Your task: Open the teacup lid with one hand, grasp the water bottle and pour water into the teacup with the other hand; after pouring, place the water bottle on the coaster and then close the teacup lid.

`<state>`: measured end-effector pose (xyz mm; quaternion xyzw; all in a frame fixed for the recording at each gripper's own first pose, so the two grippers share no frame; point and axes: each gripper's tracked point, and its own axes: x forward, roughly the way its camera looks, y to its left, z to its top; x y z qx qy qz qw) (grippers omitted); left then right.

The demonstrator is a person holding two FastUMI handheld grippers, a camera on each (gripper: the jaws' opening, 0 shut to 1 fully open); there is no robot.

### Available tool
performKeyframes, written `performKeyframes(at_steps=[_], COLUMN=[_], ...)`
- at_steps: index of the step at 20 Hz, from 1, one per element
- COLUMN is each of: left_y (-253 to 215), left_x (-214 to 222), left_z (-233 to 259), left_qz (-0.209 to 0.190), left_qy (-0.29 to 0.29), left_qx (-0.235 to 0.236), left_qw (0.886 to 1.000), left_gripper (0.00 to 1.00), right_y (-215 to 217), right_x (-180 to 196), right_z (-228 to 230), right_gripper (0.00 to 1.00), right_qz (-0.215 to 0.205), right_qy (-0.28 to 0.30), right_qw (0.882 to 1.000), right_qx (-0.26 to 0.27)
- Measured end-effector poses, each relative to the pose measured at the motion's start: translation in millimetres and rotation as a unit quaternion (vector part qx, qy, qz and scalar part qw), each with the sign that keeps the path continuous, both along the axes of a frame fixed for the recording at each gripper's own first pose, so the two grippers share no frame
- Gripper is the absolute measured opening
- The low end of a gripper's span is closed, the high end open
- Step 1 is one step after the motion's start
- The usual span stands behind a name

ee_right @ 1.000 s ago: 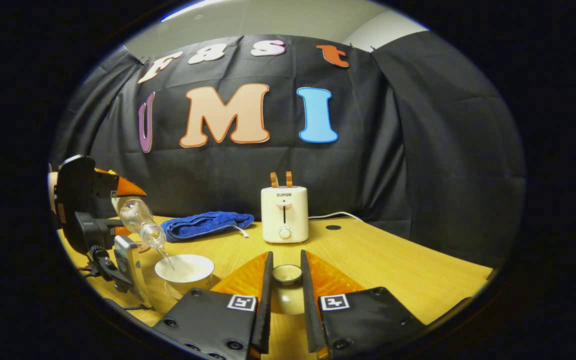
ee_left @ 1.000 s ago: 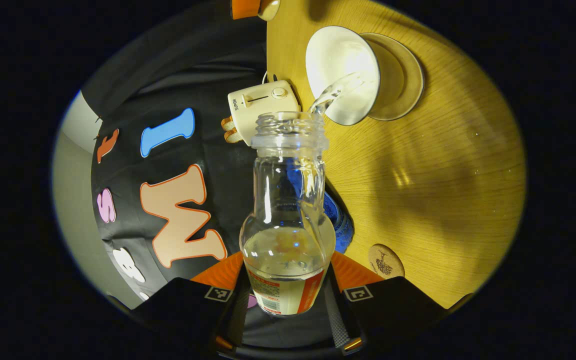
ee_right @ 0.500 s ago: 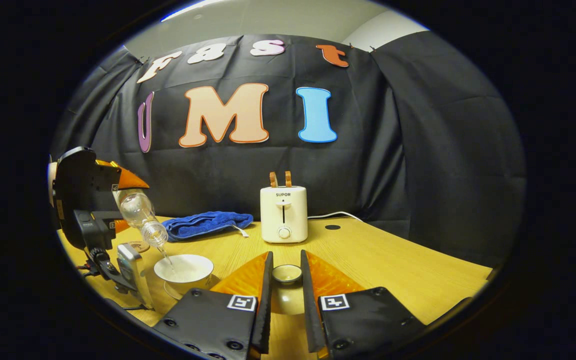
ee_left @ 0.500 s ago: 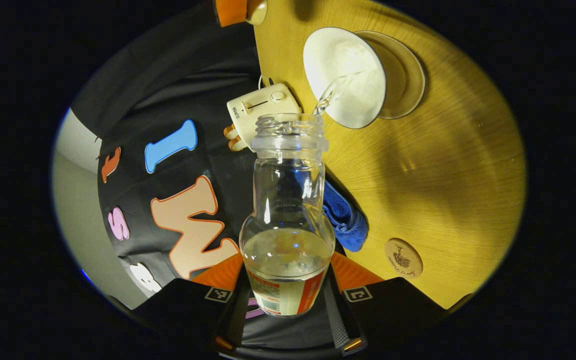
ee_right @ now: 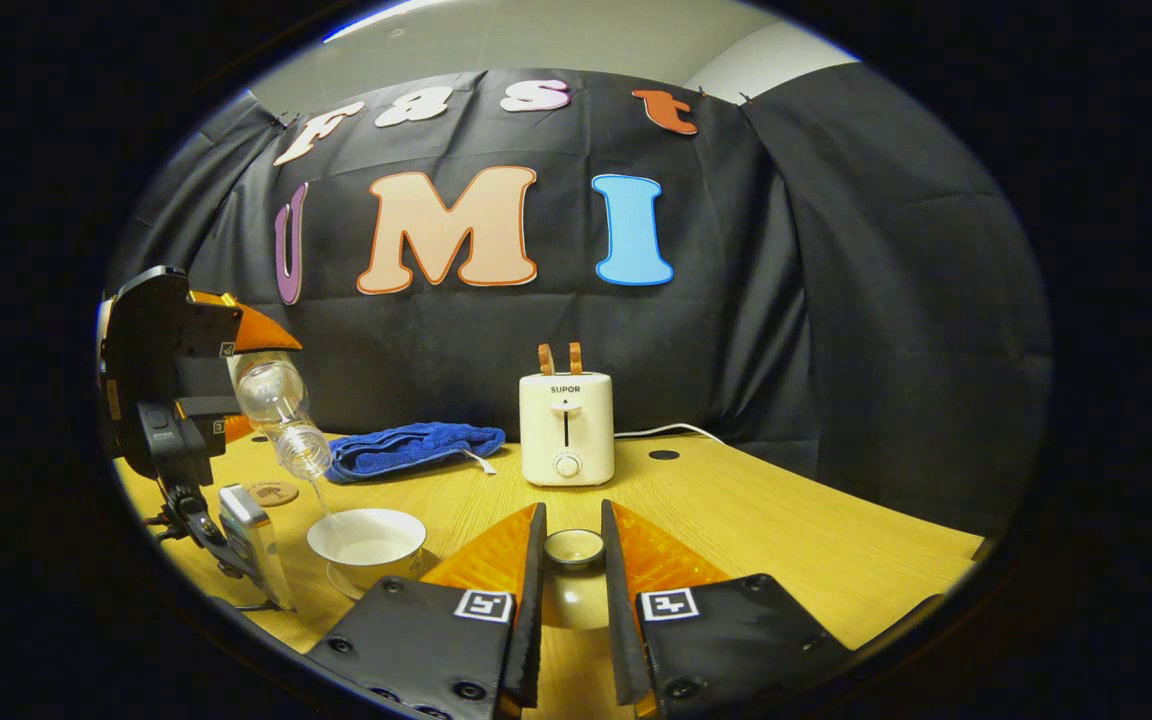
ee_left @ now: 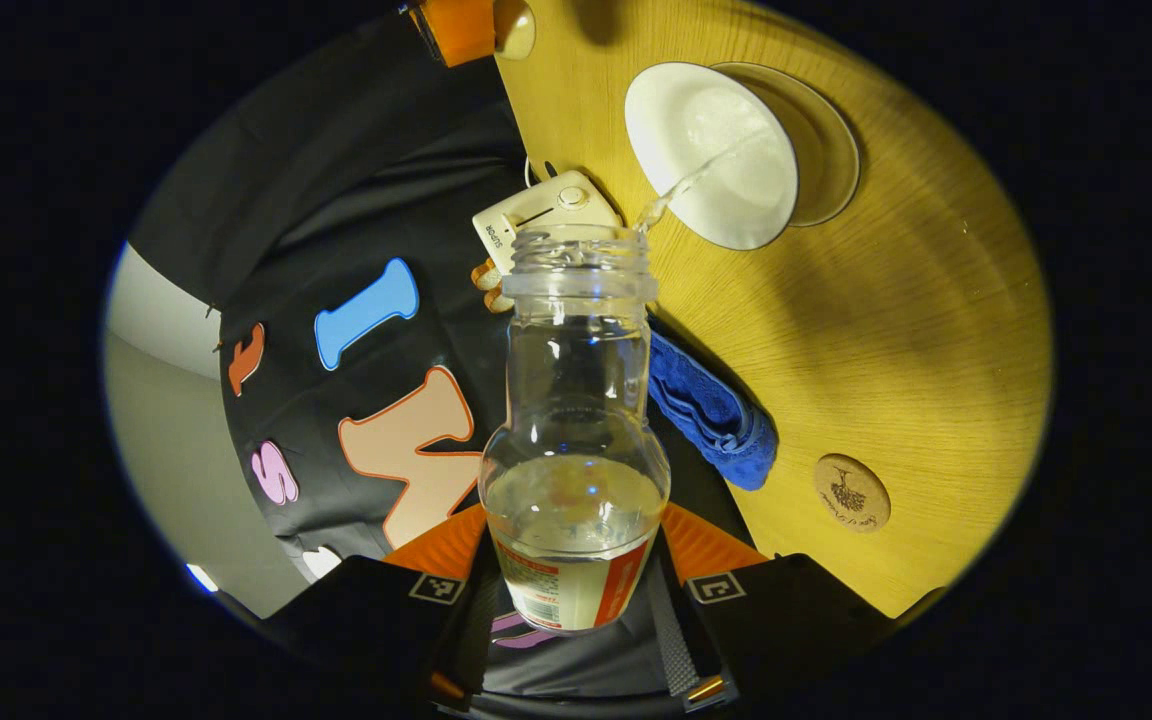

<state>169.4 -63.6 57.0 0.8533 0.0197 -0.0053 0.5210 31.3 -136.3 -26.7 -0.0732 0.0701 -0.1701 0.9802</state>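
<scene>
The water bottle (ee_left: 574,430) covers most of the toaster (ee_left: 544,212) and one end of the blue towel (ee_left: 711,412); its base sinks between the fingers. The saucer (ee_right: 344,578) peeks from under the teacup (ee_right: 368,545).

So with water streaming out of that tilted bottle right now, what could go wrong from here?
The clear plastic water bottle, clamped in the left gripper, pours a thin stream near the white teacup's rim; a small drift might spill onto the wooden table. The right gripper pinches the small teacup lid by its knob, so it could slip. The round wooden coaster offers little landing room.
</scene>
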Motion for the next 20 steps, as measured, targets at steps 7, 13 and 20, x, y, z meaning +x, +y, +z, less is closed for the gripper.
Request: performKeyframes(at_steps=[7,13,20], left_y=[3,0,42], left_x=[-3,-15,-25], left_z=[-26,-29,-31], left_qz=[0.003,-0.008,0.037], left_qy=[0.022,0.027,0.023], left_qx=[-0.142,-0.379,-0.610], left_qw=[0.990,0.925,0.791], left_gripper=[0.64,0.64,0.64], right_y=[0,0,0], right_x=[0,0,0], right_z=[-2,-1,-1], right_gripper=[0.32,0.32,0.31], right_qz=[0.000,0.000,0.000], right_qy=[0.001,0.000,0.000], right_qw=[1.000,1.000,1.000], right_qx=[0.001,0.000,0.000])
